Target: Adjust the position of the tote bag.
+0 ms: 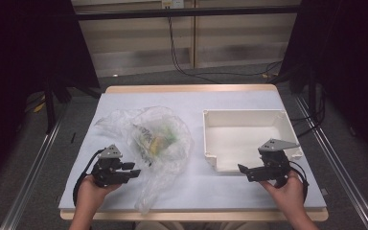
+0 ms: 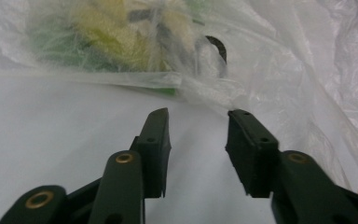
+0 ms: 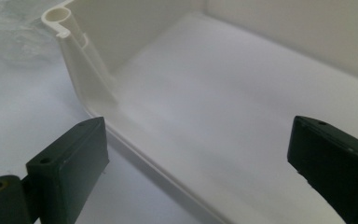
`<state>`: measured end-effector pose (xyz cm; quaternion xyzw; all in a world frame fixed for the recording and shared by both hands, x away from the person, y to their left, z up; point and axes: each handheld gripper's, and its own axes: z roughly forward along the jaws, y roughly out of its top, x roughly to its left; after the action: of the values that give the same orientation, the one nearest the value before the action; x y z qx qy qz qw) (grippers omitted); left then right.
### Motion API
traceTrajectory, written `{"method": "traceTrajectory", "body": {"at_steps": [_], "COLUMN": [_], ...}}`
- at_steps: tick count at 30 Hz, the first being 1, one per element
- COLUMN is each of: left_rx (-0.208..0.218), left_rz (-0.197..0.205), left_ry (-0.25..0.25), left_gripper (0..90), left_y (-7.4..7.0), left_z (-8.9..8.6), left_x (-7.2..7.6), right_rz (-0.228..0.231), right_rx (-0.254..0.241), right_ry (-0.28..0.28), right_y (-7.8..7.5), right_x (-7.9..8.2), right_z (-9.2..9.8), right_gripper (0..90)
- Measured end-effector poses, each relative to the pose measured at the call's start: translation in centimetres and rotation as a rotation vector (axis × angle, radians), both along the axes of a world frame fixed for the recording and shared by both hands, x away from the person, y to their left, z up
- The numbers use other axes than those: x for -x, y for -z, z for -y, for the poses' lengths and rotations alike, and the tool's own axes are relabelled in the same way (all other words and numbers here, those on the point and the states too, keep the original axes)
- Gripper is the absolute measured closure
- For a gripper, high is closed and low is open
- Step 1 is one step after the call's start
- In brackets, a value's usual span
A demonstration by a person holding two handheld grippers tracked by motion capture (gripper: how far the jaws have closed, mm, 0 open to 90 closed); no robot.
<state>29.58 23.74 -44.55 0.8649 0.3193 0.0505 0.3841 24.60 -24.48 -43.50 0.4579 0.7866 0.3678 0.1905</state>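
The left tongs [image 1: 135, 169] lie low on the table [image 1: 124, 98], their tips just beside the near edge of the bag [image 1: 163, 143] — jaws partly apart with bare table between them, gripping nothing. The clear bag sits left of centre and holds green and yellow stuff [image 2: 107, 39]. The right tongs [image 1: 242, 171] hover at the near edge of the white bin [image 1: 244, 115] — jaws wide apart, nothing held.

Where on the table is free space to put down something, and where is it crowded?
Free: the strip between the plastic bag and the white tray, the table behind both, and the tray's floor. Crowded: the left half, where the bag spreads beside the left gripper.
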Motion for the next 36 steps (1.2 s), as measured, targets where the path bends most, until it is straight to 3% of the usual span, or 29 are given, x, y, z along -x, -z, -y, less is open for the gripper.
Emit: {"method": "traceTrajectory", "body": {"at_steps": [3,6,9,12,17,21,23,24,29,34,36], "left_rx": [-0.009,-0.01,-0.026,-0.042,-0.061,-0.066,-0.056,-0.061,-0.028,-0.047,-0.037], "left_rz": [0.007,0.011,0.017,0.013,-0.01,-0.002,0.003,0.029,0.04,0.061,0.061], "left_ry": [0.019,0.033,0.058,0.099,0.123,0.137,0.149,0.143,0.145,0.152,0.159], "left_gripper": [74.1,76.3,86.9,90.0,90.0,90.0,90.0,90.0,90.0,90.0,90.0], "left_y": [-0.1,-0.1,-0.2,-0.1,0.5,0.7,0.8,0.7,0.6,0.7,0.8], "left_z": [0.5,1.0,2.1,3.8,5.6,6.6,7.1,7.7,9.1,10.4,10.7], "left_x": [0.3,0.3,0.4,0.3,0.2,0.3,0.3,0.5,0.4,0.5,0.4], "right_rz": [0.002,0.01,0.013,0.011,0.009,0.008,0.003,0.001,0.005,0.0,-0.002], "right_rx": [0.006,0.009,0.012,0.014,0.017,0.022,0.018,0.016,0.018,0.014,0.016], "right_ry": [-0.006,-0.006,-0.006,-0.007,-0.013,-0.01,-0.013,-0.014,-0.013,-0.011,-0.009], "right_y": [-0.1,-0.3,-0.3,-0.4,-0.3,-0.2,-0.2,-0.2,-0.1,-0.1,-0.1], "right_x": [0.3,0.4,0.5,0.8,0.9,0.8,0.8,0.8,0.8,0.8,0.9], "right_z": [0.0,-0.1,-0.2,-0.3,-0.3,-0.3,-0.4,-0.4,-0.4,-0.4,-0.4], "right_gripper": [5.1,5.1,5.2,5.2,5.3,5.3,5.3,5.3,5.4,5.4,5.4]}}
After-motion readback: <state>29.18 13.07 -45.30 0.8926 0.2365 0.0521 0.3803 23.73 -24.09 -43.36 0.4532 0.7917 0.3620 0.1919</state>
